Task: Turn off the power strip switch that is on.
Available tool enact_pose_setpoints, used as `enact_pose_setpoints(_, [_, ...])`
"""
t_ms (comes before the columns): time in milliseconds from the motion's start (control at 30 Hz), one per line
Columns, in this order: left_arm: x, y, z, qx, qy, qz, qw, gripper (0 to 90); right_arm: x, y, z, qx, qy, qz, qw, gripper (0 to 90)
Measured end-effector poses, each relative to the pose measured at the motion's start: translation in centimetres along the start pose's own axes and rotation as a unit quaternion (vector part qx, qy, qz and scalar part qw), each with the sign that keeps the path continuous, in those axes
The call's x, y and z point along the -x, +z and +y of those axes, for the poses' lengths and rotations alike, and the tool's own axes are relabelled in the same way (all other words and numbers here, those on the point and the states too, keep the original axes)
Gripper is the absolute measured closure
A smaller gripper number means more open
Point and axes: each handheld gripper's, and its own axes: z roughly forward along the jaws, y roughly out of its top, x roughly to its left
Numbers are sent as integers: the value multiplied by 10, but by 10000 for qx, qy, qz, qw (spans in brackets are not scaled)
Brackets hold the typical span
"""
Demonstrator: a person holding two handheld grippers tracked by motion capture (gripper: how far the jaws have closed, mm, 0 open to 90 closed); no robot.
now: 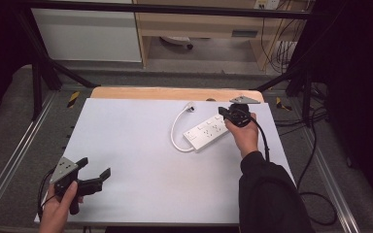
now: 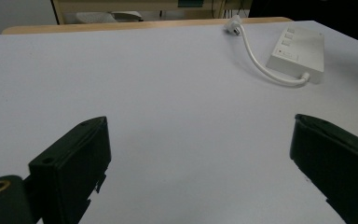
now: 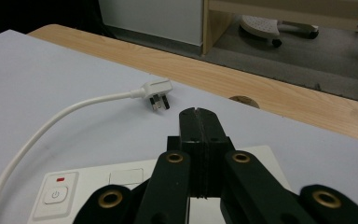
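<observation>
White plastic power strip [image 1: 208, 130] under right gripper [image 1: 233, 114], jaws clenched empty | left gripper [image 1: 95, 175] released, well apart | tip: press straight down, avoid white three-pin plug [image 3: 156, 93].

One power strip [image 1: 208, 130] lies at the far right of the table [image 1: 126, 145], with one cord [image 1: 176, 131] and one plug [image 1: 190, 105]. Two grippers: one [image 1: 93, 174] near left, one [image 1: 230, 112] far right. One switch [image 3: 55, 195] on the strip.

No readable text anywhere; only a power symbol on the power strip [image 3: 121, 186] switch [image 3: 56, 194].
</observation>
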Motion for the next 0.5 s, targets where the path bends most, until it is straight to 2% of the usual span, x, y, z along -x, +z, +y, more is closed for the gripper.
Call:
enact_pose_setpoints(100, [2, 1, 0, -35, 55, -13, 10000, 52, 1, -4, 1, 48, 0, 23, 10000, 900])
enact_pose_setpoints(500, [0, 0, -1, -49, 12, 31, 10000, 51, 3, -22, 1, 167, 97, 90, 9998, 847])
